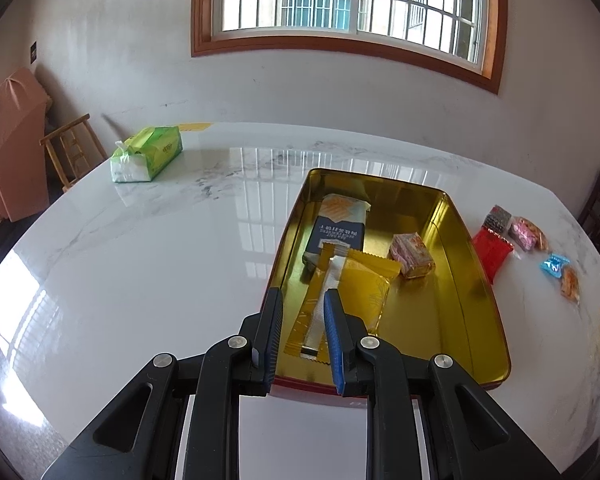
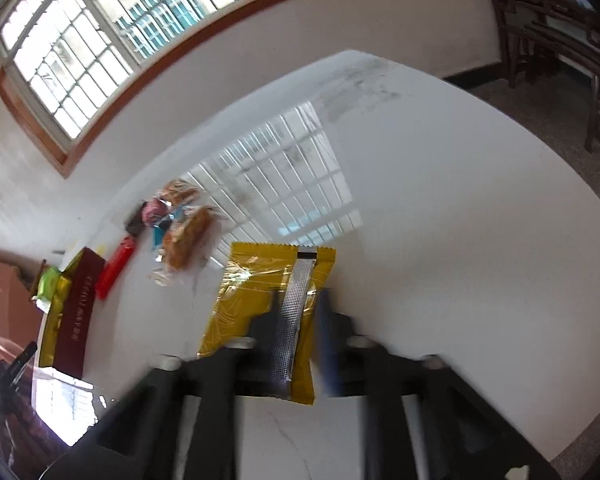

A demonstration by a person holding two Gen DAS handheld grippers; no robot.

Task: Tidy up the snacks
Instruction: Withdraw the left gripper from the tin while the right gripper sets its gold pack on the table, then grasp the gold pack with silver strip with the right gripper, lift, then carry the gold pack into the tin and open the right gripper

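An open gold tin (image 1: 452,248) holds a blue-and-white packet (image 1: 340,224), a yellow packet (image 1: 364,292) and a small wrapped cake (image 1: 412,256). My left gripper (image 1: 304,292) hangs over the tin's near left corner. Its jaws are drawn close with only a narrow slot, and nothing is pinched. In the right wrist view a second yellow packet (image 2: 252,292) lies flat on the white table. My right gripper (image 2: 300,294) stands over it with jaws apart, and its pads do not press on the packet. The tin (image 2: 76,312) is far to its left.
Loose snacks lie right of the tin: a red packet (image 1: 492,250), a pink one (image 1: 526,234), a blue candy (image 1: 554,265) and an orange one (image 1: 571,286). A green tissue pack (image 1: 148,154) sits at the table's far left. Dark chairs (image 2: 560,52) stand beyond the table edge.
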